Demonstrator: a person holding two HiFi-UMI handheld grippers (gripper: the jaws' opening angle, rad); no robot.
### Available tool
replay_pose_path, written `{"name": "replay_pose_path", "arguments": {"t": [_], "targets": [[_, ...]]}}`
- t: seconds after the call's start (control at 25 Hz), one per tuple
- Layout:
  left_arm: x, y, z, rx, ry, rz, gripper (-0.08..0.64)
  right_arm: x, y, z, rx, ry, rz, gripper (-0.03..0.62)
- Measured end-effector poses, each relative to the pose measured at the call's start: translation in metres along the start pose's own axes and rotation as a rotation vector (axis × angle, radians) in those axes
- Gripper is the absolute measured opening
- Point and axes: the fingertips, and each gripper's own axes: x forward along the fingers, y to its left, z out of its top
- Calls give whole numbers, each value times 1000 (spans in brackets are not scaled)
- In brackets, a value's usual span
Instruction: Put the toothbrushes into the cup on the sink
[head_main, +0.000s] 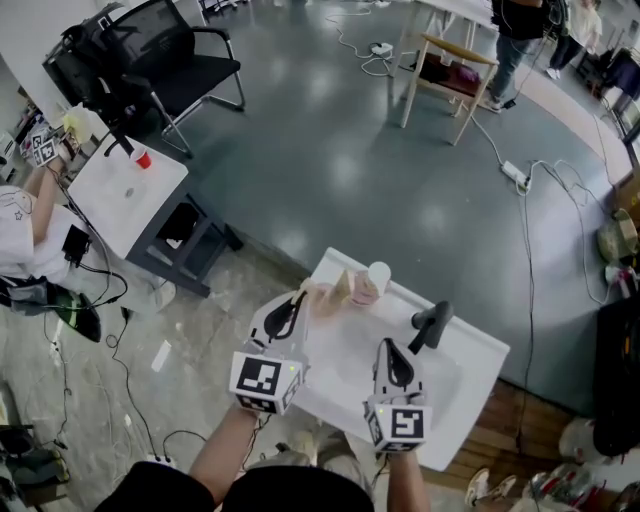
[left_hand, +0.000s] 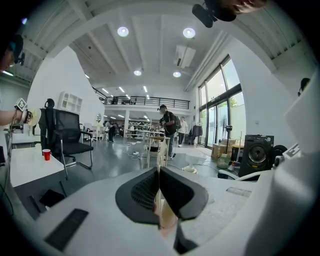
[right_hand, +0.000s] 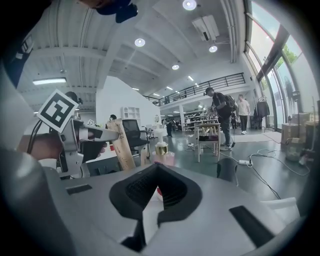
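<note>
The left gripper (head_main: 297, 303) is clamped on a boxed toothbrush (head_main: 326, 296), held near-upright just beside the cup (head_main: 379, 273) at the back of the sink (head_main: 470, 352). The right gripper (head_main: 392, 352) is closed on nothing. The pack is likely light, stiff and slim; grip its lower half across the flat faces. Only the right gripper view shows the pack's full tan length; the left gripper view shows one thin edge.
</note>
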Motion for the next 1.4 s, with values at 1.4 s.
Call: {"name": "replay_pose_path", "arguments": {"t": [1.4], "targets": [[46, 26, -75, -59, 112, 46, 6, 44, -8, -50, 30, 100, 30, -2]]}}
